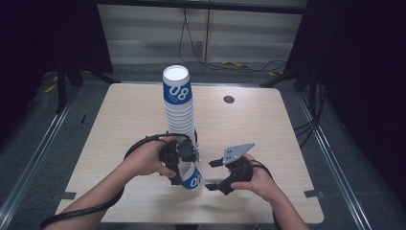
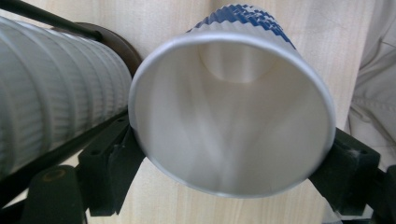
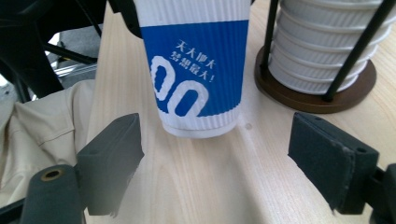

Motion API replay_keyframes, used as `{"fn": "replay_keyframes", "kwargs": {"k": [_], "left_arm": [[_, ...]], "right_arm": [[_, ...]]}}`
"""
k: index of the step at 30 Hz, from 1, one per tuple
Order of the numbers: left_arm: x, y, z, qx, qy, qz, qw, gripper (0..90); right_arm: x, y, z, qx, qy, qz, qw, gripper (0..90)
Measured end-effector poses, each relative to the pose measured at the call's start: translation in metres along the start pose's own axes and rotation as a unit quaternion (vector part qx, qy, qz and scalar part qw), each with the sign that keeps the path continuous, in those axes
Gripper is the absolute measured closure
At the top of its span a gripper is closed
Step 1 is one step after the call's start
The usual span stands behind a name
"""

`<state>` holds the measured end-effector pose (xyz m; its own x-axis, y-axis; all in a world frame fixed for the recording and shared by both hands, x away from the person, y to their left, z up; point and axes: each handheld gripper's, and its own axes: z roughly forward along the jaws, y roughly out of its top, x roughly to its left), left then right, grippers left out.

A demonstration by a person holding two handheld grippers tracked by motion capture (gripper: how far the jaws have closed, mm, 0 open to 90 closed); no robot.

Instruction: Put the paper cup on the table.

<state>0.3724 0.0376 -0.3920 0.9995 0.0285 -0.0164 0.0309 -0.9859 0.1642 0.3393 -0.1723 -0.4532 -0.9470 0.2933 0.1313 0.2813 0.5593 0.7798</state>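
High view: we are holding a single paper cup (image 1: 193, 178) in our left gripper (image 1: 178, 160) near the front middle of the worktop (image 1: 268, 124), just in front of the tall stack of cups (image 1: 179, 103) standing in its rack. The cup is hanging tilted, its blue "00" end pointing down and to the right, close above the worktop; whether it touches the wood we cannot tell. In the left gripper view we are looking straight into the cup's open mouth (image 2: 232, 112), with the black jaws pressing on the rim from either side.

We are judging the cup to be very light, thin-walled and easy to dent; the ribbed sleeve should give fair friction, but a hard squeeze near the rim would oval it. The firmer place to take hold looks to be the lower body near the base.

Our right gripper (image 1: 216, 175) is waiting just right of the cup, jaws standing wide with nothing between them, aimed left at the cup's base (image 3: 198, 126). Both our forearms are coming in from the near edge, hands level and low over the worktop.
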Motion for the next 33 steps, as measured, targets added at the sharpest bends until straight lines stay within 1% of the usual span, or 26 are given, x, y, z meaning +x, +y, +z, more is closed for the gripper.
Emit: {"fn": "replay_keyframes", "kwargs": {"k": [4, 5, 7, 10, 11, 13, 16, 23, 30, 31, 32, 33], "left_arm": [[-0.001, 0.004, -0.001, 0.002, 0.003, 0.006, 1.0000, 17.9], [-0.002, 0.004, -0.001, -0.001, 0.005, 0.005, 1.0000, 17.8], [-0.002, 0.006, -0.001, 0.002, 0.003, 0.011, 0.9999, 17.8], [-0.003, 0.010, -0.001, 0.003, 0.005, 0.014, 0.9999, 17.8], [-0.004, 0.011, -0.001, 0.000, 0.005, 0.013, 0.9999, 17.8], [-0.004, 0.013, -0.001, 0.003, 0.004, 0.015, 0.9999, 17.8], [-0.004, 0.017, 0.000, 0.000, 0.003, 0.017, 0.9999, 17.8], [-0.003, 0.021, 0.003, 0.005, 0.006, 0.021, 0.9997, 17.8], [-0.003, 0.024, 0.003, -0.001, 0.007, 0.021, 0.9997, 17.7], [-0.002, 0.025, 0.002, 0.008, 0.008, 0.031, 0.9995, 17.7], [-0.002, 0.026, 0.002, 0.005, 0.009, 0.030, 0.9995, 17.6], [-0.006, 0.026, 0.005, -0.013, 0.007, 0.006, 0.9999, 17.6]], "right_arm": [[0.001, -0.001, 0.001, -0.005, -0.002, 0.007, 1.0000, 17.1], [0.001, -0.001, 0.001, -0.008, -0.002, 0.009, 0.9999, 17.1], [0.001, 0.000, 0.002, -0.012, -0.006, 0.013, 0.9998, 17.5], [0.001, 0.001, 0.004, -0.016, -0.005, 0.017, 0.9997, 17.4], [0.001, 0.002, 0.005, -0.015, -0.005, 0.015, 0.9998, 17.2], [0.002, 0.002, 0.007, -0.014, -0.005, 0.009, 0.9999, 17.2], [0.002, 0.003, 0.010, -0.015, 0.000, 0.011, 0.9998, 17.1], [0.004, 0.006, 0.018, -0.020, 0.001, 0.010, 0.9997, 17.2], [0.005, 0.009, 0.025, -0.026, 0.000, 0.010, 0.9996, 17.7], [0.005, 0.010, 0.026, -0.026, 0.001, 0.010, 0.9996, 18.1], [0.006, 0.010, 0.028, -0.026, 0.001, 0.012, 0.9996, 18.1], [0.006, 0.010, 0.029, -0.026, 0.001, 0.013, 0.9996, 18.2]]}}
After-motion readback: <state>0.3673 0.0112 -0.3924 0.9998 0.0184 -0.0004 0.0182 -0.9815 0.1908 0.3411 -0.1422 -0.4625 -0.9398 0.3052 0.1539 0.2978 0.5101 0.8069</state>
